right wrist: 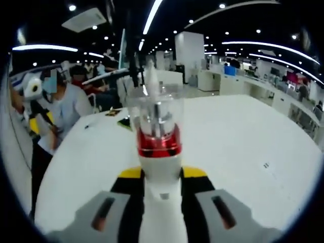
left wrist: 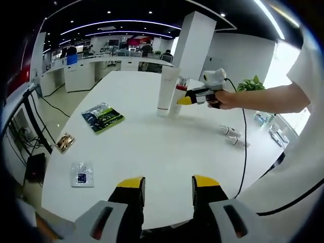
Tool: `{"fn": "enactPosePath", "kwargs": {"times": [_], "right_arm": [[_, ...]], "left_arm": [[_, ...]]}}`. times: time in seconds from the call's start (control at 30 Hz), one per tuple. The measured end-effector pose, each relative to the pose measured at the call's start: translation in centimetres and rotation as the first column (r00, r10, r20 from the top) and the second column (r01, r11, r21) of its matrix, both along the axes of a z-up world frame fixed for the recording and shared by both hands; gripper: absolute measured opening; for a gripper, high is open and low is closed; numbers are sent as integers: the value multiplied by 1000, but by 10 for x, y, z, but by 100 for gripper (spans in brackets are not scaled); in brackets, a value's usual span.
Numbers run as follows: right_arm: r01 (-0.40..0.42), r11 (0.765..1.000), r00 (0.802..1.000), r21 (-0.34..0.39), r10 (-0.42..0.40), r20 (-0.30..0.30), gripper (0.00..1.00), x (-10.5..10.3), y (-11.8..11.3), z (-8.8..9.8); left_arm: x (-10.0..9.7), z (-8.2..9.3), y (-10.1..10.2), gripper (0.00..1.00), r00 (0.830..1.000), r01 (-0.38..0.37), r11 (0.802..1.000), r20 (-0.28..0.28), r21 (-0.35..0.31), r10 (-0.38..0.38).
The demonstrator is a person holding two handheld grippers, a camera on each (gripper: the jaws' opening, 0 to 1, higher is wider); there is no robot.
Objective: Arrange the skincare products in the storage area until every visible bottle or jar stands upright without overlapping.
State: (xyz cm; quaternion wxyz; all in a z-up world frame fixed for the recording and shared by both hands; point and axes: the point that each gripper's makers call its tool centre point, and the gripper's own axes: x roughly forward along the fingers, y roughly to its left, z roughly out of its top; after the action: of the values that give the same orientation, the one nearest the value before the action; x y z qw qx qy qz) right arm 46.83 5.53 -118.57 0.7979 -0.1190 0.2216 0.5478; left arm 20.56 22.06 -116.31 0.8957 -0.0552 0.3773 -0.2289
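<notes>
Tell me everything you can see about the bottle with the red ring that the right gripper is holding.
The bottle has a white body, a red ring below a clear cap, and a pump part visible inside the cap. It looks like plastic. It sits between the yellow-tipped jaws of the right gripper, which press on both sides of the body. In the left gripper view it stands upright on the white table, close beside a tall white tube; whether they touch is unclear.
</notes>
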Motion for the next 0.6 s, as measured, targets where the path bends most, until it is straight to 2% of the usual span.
{"fn": "enactPosePath", "kwargs": {"times": [0.17,0.27,0.33,0.4,0.43,0.47,0.53,0.6], "right_arm": [[-51,999,999,-8,51,13,25,0,1,-1],[-40,999,999,1,40,12,29,-1,0,0],[2,1000,1000,20,-2,-14,37,-3,-6,2],[53,998,998,16,-53,-25,38,-4,-18,1],[65,998,997,21,-64,-31,39,-8,-23,3],[70,997,997,22,-69,-31,39,-9,-24,4],[115,992,992,60,-110,-67,32,-19,-32,11],[163,981,983,107,-152,-104,29,-29,-40,19]], "left_arm": [[-3,-3,1,38,1000,-9,1000,-8,3,9],[-3,-1,4,38,1000,-24,1000,-2,3,24],[-3,-1,5,38,999,-48,999,-2,-12,48],[-1,1,4,39,998,-56,998,12,-23,56],[1,5,2,39,998,-53,998,41,-42,55],[1,6,1,39,997,-52,998,47,-46,55],[3,12,-9,34,997,-22,996,79,-87,28],[1,15,-19,31,997,-12,990,69,-144,22]]}}
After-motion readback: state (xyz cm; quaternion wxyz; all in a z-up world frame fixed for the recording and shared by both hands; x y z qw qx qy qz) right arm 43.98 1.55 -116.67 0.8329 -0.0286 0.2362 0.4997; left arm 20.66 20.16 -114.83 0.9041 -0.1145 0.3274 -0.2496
